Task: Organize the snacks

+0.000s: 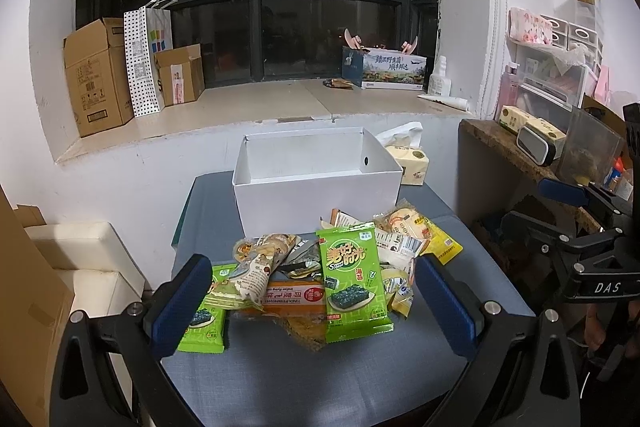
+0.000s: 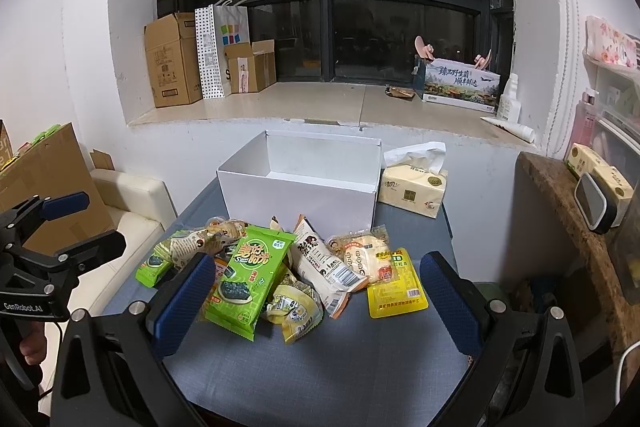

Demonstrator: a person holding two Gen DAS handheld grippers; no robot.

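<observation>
A heap of snack packets lies on the blue-grey table [image 1: 280, 379] in front of an open white box [image 1: 316, 195], whose inside shows only white walls and floor. On top of the heap is a green seaweed packet [image 1: 354, 283] [image 2: 244, 279]. A second green packet [image 1: 204, 319] lies at the left, an orange packet [image 1: 292, 297] underneath, a yellow packet [image 2: 396, 285] at the right. My left gripper [image 1: 316, 303] hovers open over the heap's near side, holding nothing. My right gripper [image 2: 316, 303] is open too, straddling the heap, and also shows at the right of the left wrist view [image 1: 560, 207].
A tissue pack [image 2: 414, 189] sits right of the white box. Behind is a window ledge with cardboard boxes [image 1: 98, 77], a dotted paper bag [image 1: 142, 63] and a printed box [image 1: 394, 69]. A cluttered shelf [image 1: 540, 147] stands at the right, a white seat [image 1: 88, 267] at the left.
</observation>
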